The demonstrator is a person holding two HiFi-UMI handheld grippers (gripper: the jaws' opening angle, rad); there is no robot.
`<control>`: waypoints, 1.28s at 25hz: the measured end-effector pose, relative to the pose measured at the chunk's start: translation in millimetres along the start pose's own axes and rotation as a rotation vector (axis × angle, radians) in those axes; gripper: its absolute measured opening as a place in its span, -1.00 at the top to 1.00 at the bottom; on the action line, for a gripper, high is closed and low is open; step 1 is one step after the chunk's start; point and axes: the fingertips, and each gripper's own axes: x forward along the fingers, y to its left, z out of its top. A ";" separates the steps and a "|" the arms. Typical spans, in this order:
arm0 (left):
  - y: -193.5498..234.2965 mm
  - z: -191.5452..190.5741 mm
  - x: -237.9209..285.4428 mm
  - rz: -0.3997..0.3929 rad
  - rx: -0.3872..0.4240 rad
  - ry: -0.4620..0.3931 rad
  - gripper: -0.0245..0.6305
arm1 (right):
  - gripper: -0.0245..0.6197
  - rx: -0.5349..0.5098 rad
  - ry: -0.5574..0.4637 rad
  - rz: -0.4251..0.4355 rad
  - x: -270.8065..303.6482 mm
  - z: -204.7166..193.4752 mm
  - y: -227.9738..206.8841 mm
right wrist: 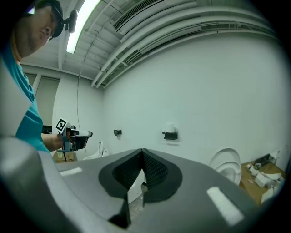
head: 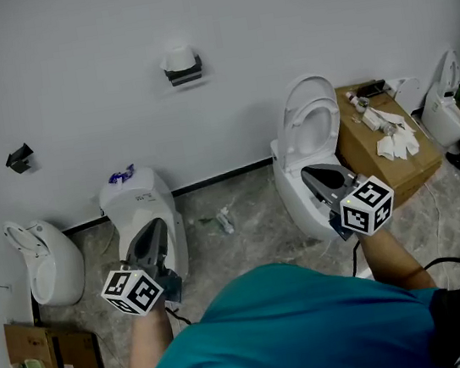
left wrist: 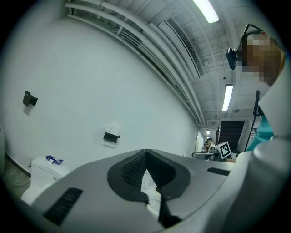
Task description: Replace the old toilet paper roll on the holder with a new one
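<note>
From above, the left gripper [head: 151,230], jaws pressed together on nothing, hovers over a white toilet tank [head: 136,198], the toilet paper roll [head: 179,57] sits on its black wall holder [head: 185,76] well beyond, and the right gripper [head: 321,175], likewise closed and empty, hovers over an open toilet [head: 306,118].

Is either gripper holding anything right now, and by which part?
Nothing is held. The left gripper and the right gripper both have their jaws shut together, with nothing between them.

Even, perhaps dimmish light from ceiling tubes [left wrist: 208,10]; fisheye corners black.
</note>
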 end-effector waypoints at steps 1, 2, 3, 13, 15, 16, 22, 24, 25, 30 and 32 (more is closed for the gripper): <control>-5.3 -1.8 3.7 0.004 0.000 -0.001 0.91 | 0.92 -0.003 0.004 0.006 -4.0 -0.8 -4.3; -10.7 -4.3 7.7 0.008 0.000 -0.001 0.91 | 0.92 -0.005 0.007 0.011 -8.1 -1.9 -9.0; -16.6 -7.6 12.0 0.012 -0.001 0.000 0.91 | 0.92 -0.006 0.010 0.016 -12.6 -3.4 -14.1; -65.9 -40.4 56.2 -0.004 -0.011 0.066 0.91 | 0.92 0.033 0.015 0.037 -43.2 -18.7 -59.5; -65.4 -41.2 61.6 -0.011 -0.009 0.074 0.91 | 0.92 0.044 0.018 0.035 -40.3 -22.5 -64.3; -63.2 -40.6 63.3 -0.013 -0.007 0.073 0.91 | 0.92 0.044 0.020 0.034 -37.7 -24.2 -65.4; -23.6 -38.4 79.2 -0.027 -0.029 0.074 0.91 | 0.92 0.038 0.045 0.032 1.6 -27.1 -64.2; -0.5 -33.5 87.2 -0.039 -0.028 0.071 0.91 | 0.92 0.031 0.051 0.023 24.6 -24.0 -63.9; 13.1 -29.3 92.7 -0.048 -0.023 0.066 0.91 | 0.92 0.026 0.049 0.015 38.4 -20.5 -64.9; 90.5 -3.7 122.7 -0.098 -0.024 0.063 0.91 | 0.92 0.017 0.040 -0.021 122.6 1.8 -58.7; 118.4 6.8 131.8 -0.124 -0.014 0.074 0.91 | 0.92 0.009 0.027 -0.031 155.6 13.2 -53.3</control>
